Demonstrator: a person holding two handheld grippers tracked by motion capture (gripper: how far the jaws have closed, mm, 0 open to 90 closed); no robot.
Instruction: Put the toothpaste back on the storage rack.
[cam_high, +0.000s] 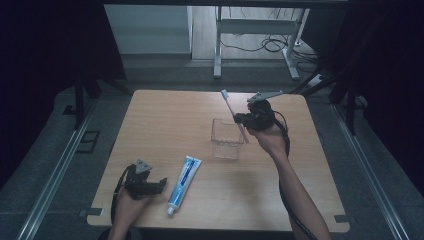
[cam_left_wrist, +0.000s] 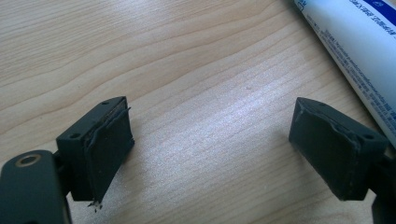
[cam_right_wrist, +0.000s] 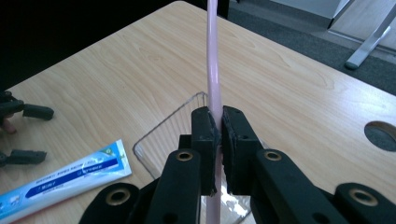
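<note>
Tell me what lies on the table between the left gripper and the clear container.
The toothpaste tube lies between the left gripper and the clear container, slanted, cap toward the near edge. Beyond the tube, the table is bare up to the container. The high view shows it.

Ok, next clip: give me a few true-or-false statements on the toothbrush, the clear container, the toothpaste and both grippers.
1. The right gripper is shut on the pink toothbrush. True.
2. The left gripper holds the toothpaste tube. False: its jaws stand open over bare wood, the tube lying beside them.
3. The toothbrush lies flat on the table. False: it is held in the air, tilted, bristle end up.
4. The clear container stands upright on the table. True.
5. The toothpaste tube is inside the container. False: it lies on the table, apart from it.
</note>
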